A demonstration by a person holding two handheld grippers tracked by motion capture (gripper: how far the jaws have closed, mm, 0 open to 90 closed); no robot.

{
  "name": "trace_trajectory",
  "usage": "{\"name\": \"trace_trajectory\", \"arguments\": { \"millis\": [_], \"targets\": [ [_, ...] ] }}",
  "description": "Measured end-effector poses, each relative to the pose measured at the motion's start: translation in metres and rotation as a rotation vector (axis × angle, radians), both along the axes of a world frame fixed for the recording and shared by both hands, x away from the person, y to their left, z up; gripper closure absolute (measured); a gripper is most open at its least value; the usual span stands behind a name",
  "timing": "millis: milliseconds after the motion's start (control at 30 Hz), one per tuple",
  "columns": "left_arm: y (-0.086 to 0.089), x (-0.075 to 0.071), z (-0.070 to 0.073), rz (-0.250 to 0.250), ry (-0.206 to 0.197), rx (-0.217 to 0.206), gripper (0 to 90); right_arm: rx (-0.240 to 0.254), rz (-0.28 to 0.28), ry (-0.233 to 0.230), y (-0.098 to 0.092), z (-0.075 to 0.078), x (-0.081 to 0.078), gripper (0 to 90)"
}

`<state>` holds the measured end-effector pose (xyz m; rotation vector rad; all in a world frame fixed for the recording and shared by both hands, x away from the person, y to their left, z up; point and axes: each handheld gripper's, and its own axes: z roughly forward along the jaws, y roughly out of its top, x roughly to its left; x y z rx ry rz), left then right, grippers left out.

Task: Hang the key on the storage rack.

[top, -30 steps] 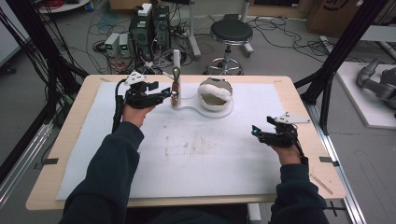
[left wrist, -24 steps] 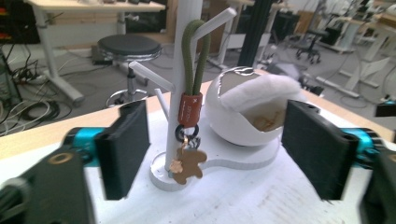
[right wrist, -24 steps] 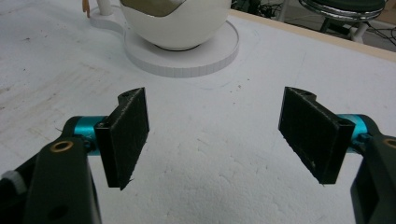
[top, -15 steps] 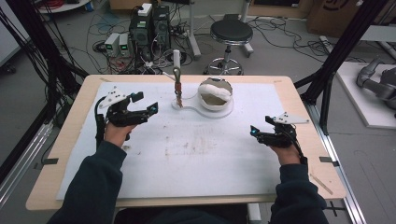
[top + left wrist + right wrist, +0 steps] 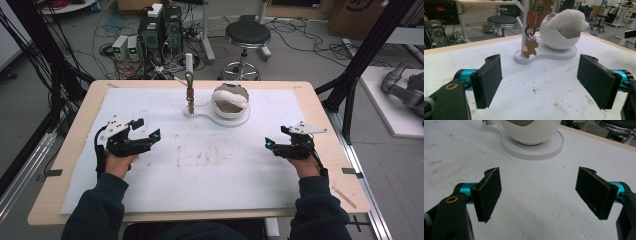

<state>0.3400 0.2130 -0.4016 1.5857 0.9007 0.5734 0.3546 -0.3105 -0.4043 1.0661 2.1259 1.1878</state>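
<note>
Keychain (image 5: 530, 47) (small brown bear charm on a ring, orange tag above it) hangs on the white stand (image 5: 190, 82) at the far middle of the table (image 5: 70, 145), just beside the white egg-shaped bowl (image 5: 230, 102) with the fluffy white pad in it. Stand and bowl share one flat white base (image 5: 544, 56), so the hook stays put when something is hung on it.

Left gripper (image 5: 145, 137) sits low over the white mat (image 5: 210, 185), well apart from the stand and aimed at it; its jaws have just been opening and now stand wide with nothing between them. Right gripper (image 5: 272, 145) rests near the right edge of the mat, jaws spread wide too, nothing held.

My read: charm is hung, both tools are parked clear of the stand so nothing snags the ring. Hanging looks done; the hook itself is too small to check how the ring seats.
</note>
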Motion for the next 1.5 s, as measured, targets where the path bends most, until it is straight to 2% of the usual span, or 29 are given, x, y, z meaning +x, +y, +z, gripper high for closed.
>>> {"name": "trace_trajectory", "arguments": {
  "millis": [467,900,1500],
  "targets": [
    [0.001,-0.003,-0.007,0.003,0.01,0.003,20.1,0.004,-0.007,-0.004,0.0,0.001,-0.004,21.1],
    [0.008,-0.006,-0.007,0.007,0.005,0.0,20.1,0.017,-0.028,-0.024,-0.002,0.003,-0.006,21.1],
    [0.009,-0.004,-0.008,0.012,0.014,0.003,20.1,0.02,-0.035,-0.021,-0.003,0.002,-0.005,21.2]
  ]
}}
